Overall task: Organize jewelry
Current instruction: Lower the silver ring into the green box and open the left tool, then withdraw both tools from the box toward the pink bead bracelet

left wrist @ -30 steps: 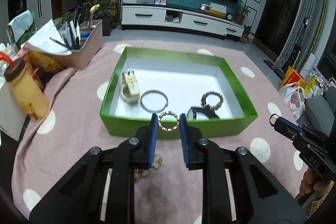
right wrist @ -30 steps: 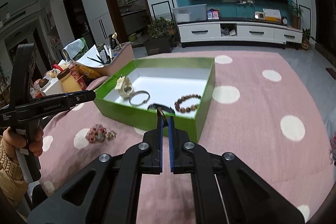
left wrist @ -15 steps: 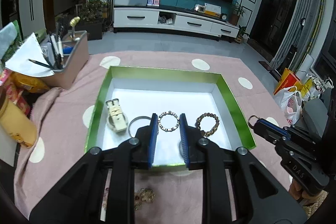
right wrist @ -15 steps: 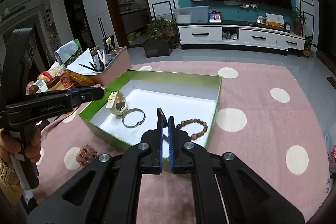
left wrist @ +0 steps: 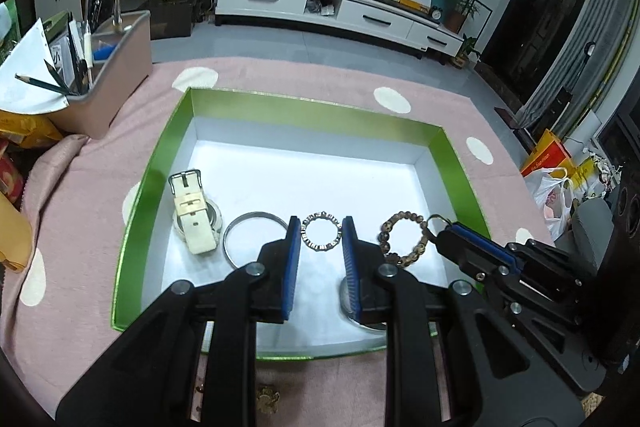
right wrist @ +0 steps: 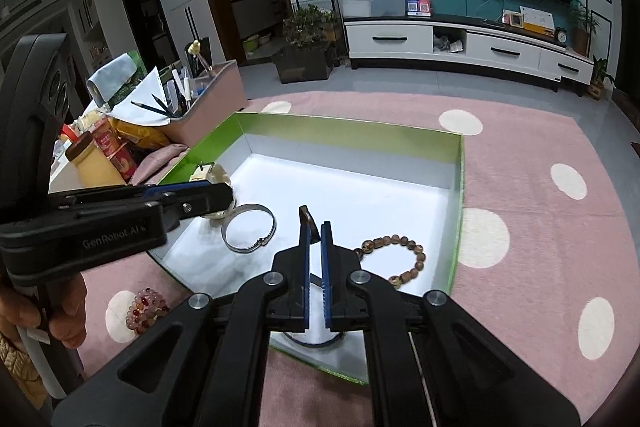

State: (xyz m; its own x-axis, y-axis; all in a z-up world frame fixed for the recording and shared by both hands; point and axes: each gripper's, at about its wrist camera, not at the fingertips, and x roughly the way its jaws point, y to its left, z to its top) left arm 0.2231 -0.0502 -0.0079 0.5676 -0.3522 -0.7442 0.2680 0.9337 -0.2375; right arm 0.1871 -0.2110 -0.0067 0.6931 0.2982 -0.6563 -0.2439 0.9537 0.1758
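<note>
Tablecloth [right wrist: 520,155], pink with cream dots, lies under one green box [left wrist: 160,163] with a white floor. Inside the box lie two watches: a cream one [left wrist: 194,215] by its left wall, and a dark one [left wrist: 362,319] at the near wall, mostly hidden. Three bracelets are there too: a plain silver bangle [right wrist: 249,227] just right of the cream watch, a link ring [left wrist: 321,231] beside it, and a brown bead bracelet [right wrist: 394,259] nearest the right wall. A fourth, of pinkish beads [right wrist: 146,309], lies outside the box's near left corner. Left gripper [left wrist: 321,233], marked "GenRobot.AI", clamps the link ring between its blue pads. Right gripper [right wrist: 315,227] is pinched on a thin dark strap [right wrist: 306,214].
</note>
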